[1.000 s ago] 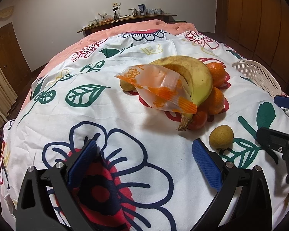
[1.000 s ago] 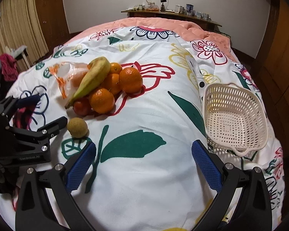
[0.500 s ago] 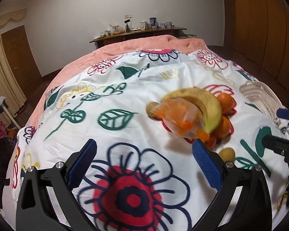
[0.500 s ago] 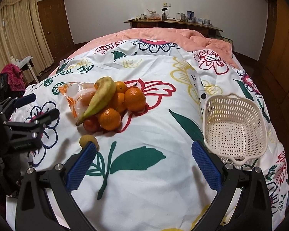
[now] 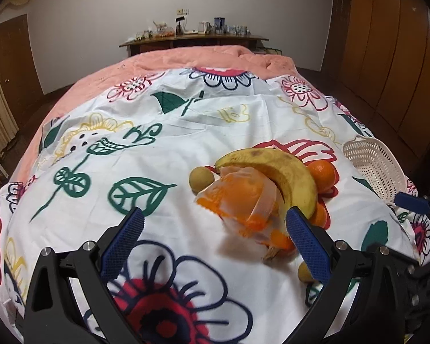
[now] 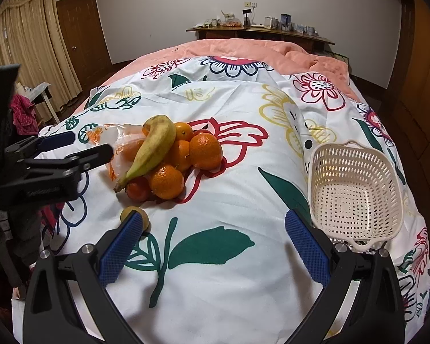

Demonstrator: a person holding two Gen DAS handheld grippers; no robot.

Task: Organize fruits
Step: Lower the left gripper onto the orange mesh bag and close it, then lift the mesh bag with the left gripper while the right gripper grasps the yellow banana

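Observation:
A pile of fruit lies on the flowered bedspread: a yellow banana across several oranges, with an orange-printed plastic bag at its left. One small brown-green round fruit sits near the front, another behind the bag. An empty cream plastic basket rests to the right. My left gripper is open, just short of the bag. My right gripper is open over bare bedspread, between fruit and basket.
The bed's pink blanket covers the far end. A wooden shelf with small items stands by the back wall. Wooden wardrobes line the right side; curtains and a door are on the left.
Both grippers have pulled back and risen, so the fruit pile and basket appear farther off. The left gripper's view swung left, then back toward the pile. Both stay open; nothing was picked up.

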